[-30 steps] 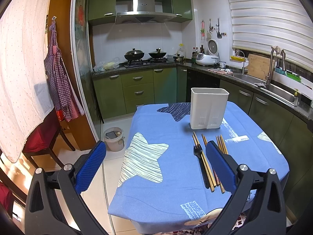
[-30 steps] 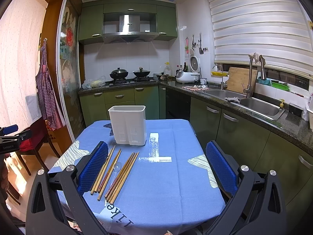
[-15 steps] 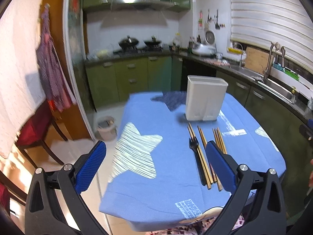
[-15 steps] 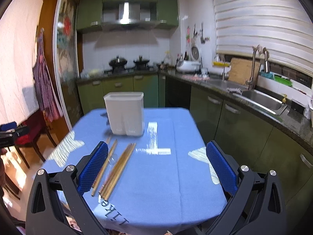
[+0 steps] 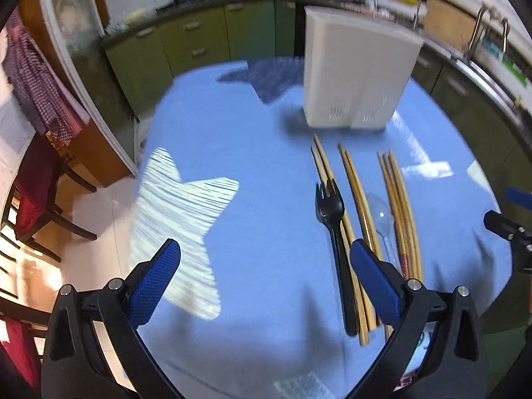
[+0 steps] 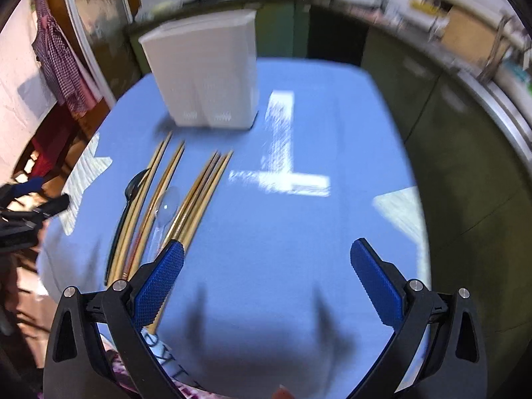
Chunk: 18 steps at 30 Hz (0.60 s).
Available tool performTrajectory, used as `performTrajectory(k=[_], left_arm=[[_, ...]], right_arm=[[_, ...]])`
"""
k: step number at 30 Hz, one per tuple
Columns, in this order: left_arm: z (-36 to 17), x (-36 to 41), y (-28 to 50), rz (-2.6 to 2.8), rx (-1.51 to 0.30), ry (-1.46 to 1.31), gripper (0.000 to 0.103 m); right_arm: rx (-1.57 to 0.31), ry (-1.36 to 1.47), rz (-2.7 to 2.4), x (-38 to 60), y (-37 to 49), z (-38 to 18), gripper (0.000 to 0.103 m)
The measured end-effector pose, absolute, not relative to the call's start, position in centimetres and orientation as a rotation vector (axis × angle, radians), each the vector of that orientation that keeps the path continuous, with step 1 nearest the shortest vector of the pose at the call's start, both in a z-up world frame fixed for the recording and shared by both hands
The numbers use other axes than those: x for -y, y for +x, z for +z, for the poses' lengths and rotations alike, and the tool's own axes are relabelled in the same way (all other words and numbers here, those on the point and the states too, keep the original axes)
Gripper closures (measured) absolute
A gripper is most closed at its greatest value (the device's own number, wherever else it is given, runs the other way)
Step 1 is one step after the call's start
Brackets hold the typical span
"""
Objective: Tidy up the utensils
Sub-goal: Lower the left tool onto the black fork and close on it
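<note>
Both pairs of tongs have tipped down and come in over the counter (image 5: 259, 166) within the last second: earlier they looked level across the kitchen, and now the blue cloth fills each view, with blur that speaks of motion.

Nearest in the left wrist view, the left tongs (image 5: 262, 276) stand wide open and empty, over bare cloth. Their right pad (image 5: 372, 276) covers the near ends of the utensil row at about 4 o'clock. In the right wrist view the right tongs (image 6: 266, 279) are likewise spread wide and hold nothing. Their left pad (image 6: 159, 279) hangs over the near ends of the chopsticks (image 6: 199, 196) at about 8 o'clock.

Further out lies the row itself, untouched on the cloth: a black fork (image 5: 332, 229) on the left, a clear plastic spoon (image 5: 382, 219) among the wooden chopsticks, all pointing away toward 12 o'clock. Beyond their far tips, close to them, stands the white utensil holder (image 5: 355, 76), upright; from here its inside cannot be seen.

The descent reads as the approach to a first pick. Nothing is yet gripped or sorted, so the whole task appears to remain. The left tongs sit nearest the fork, the right nearest the rightmost chopstick bundle.
</note>
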<state>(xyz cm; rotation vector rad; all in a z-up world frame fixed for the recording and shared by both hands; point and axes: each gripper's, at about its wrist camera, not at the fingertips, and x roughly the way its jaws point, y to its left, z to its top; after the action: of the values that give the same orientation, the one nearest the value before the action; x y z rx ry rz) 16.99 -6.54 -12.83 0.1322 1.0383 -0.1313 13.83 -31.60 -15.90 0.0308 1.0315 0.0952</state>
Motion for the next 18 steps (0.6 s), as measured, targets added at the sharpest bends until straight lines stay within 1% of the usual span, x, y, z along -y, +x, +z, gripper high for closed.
performTrajectory(k=[5,6,7,8,9,10,11,18], left_arm=[[-14.6,8.0,19.7,-0.165,-1.14,0.13,0.006],[-14.8,8.0,20.2,-0.158,-1.155,0.126,0.01],[-15.0,8.1,20.5,-0.155,-1.166,0.12,0.018],[-15.3,8.2,20.9,-0.159,-1.183,0.114,0.023],[-15.7,8.4,21.3,-0.16,-1.208,0.107,0.033],[-15.9,8.4,21.5,-0.158,-1.225,0.103,0.04],[-16.2,8.6,21.7,-0.156,-1.24,0.103,0.041],[-16.6,9.7,22.1,-0.192,-1.277,0.087,0.041]], right_arm=[[-1.161,0.065,0.128,31.9,16.9,-16.9,0.004],[-1.174,0.072,0.13,32.1,17.4,-17.0,0.004],[-1.197,0.084,0.128,32.4,17.9,-17.1,0.007],[-1.207,0.091,0.128,32.5,18.2,-17.2,0.009],[-1.225,0.099,0.134,32.7,18.7,-17.3,0.011],[-1.234,0.103,0.139,32.7,19.0,-17.4,0.012],[-1.255,0.113,0.147,32.8,19.4,-17.6,0.012],[-1.274,0.127,0.176,32.7,20.2,-18.0,0.012]])
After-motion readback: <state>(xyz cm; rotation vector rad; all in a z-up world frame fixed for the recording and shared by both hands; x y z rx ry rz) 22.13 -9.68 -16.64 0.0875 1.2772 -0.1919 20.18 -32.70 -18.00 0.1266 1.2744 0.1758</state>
